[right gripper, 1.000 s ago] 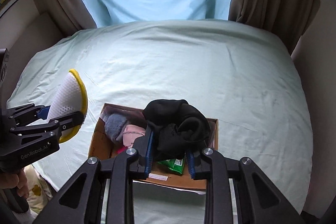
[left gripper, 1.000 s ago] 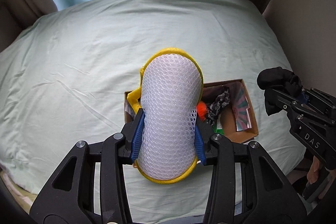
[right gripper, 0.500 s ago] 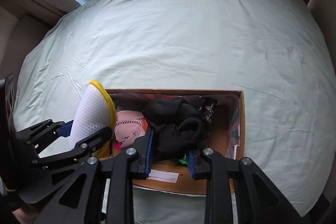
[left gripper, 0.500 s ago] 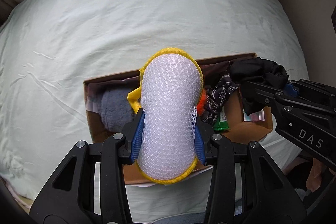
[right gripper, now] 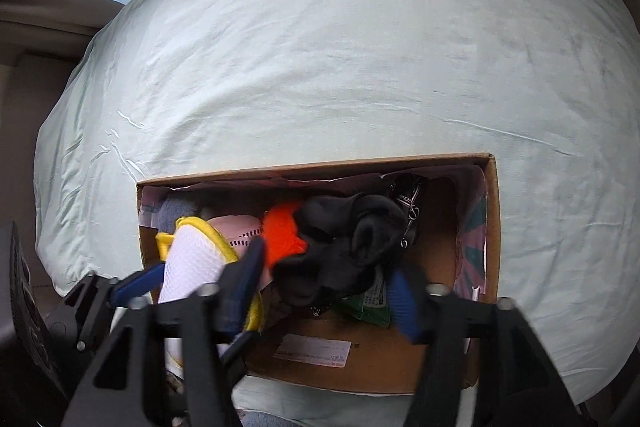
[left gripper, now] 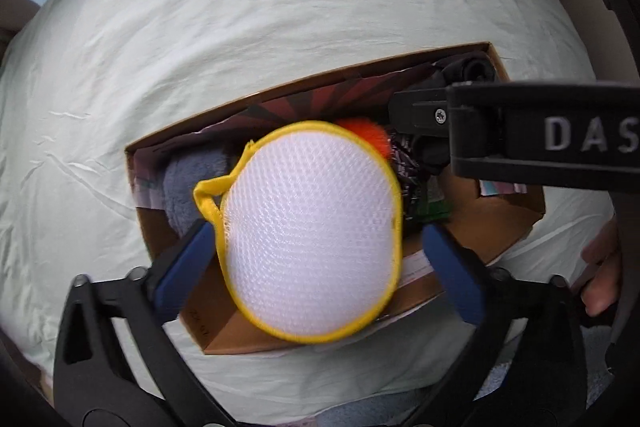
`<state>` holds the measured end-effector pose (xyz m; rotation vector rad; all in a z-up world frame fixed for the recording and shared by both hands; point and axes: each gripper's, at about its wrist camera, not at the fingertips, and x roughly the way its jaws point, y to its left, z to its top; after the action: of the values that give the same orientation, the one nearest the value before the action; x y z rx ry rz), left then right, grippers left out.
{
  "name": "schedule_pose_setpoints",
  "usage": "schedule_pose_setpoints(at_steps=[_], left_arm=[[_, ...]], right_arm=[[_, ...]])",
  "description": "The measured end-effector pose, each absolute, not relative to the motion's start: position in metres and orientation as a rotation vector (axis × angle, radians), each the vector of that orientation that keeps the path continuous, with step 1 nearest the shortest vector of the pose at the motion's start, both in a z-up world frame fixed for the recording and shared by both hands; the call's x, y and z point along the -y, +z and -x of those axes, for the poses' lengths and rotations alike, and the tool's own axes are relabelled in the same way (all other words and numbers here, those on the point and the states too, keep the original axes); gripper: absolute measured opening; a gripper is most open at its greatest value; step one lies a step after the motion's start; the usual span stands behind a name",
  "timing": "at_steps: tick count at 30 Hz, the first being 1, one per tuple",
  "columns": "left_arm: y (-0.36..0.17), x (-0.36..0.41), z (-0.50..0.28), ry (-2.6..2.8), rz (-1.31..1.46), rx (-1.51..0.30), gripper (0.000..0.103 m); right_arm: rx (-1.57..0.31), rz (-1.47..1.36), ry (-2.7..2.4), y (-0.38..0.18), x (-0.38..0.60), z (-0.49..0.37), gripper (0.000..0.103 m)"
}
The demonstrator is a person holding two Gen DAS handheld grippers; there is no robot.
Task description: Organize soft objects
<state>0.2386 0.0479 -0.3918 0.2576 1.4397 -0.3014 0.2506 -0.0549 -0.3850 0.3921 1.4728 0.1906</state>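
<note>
One white mesh pouch [left gripper: 312, 227] and one black sock bundle [right gripper: 344, 259] dropping into one cardboard box [right gripper: 360, 363] on the bed [left gripper: 280, 27], left gripper [left gripper: 316, 263] and right gripper [right gripper: 324, 291] both sprung wide, released. Nearly packed: towel, orange puff already inside.

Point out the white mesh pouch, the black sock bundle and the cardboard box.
white mesh pouch [left gripper: 310, 231], left wrist view, centre of the mesh face.
black sock bundle [right gripper: 344, 247], right wrist view, middle of the bundle.
cardboard box [right gripper: 320, 165], right wrist view, far rim.
</note>
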Motion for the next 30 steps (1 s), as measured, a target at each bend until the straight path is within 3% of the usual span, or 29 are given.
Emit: schedule_pose_setpoints(at_steps=[1,2,18,30], left_arm=[[-0.389,-0.049,-0.236,-0.290,-0.272,-1.426,0.102],[-0.387,-0.051,-0.235,-0.300,-0.266,-1.426,0.102],[-0.346,-0.068,-0.210,-0.245,-0.190,-1.366,0.102],[-0.238,-0.091,-0.167,-0.163,-0.102,-1.164,0.103]], right_arm=[[-1.468,-0.398,0.187,-0.384,0.057,-0.251,0.099],[-1.460,-0.394,0.178,-0.383,0.058,-0.250,0.100],[-1.379,-0.374,0.152,-0.338,0.068,-0.218,0.100],[-1.182,-0.268,0.152,-0.237,0.086,-0.163,0.100]])
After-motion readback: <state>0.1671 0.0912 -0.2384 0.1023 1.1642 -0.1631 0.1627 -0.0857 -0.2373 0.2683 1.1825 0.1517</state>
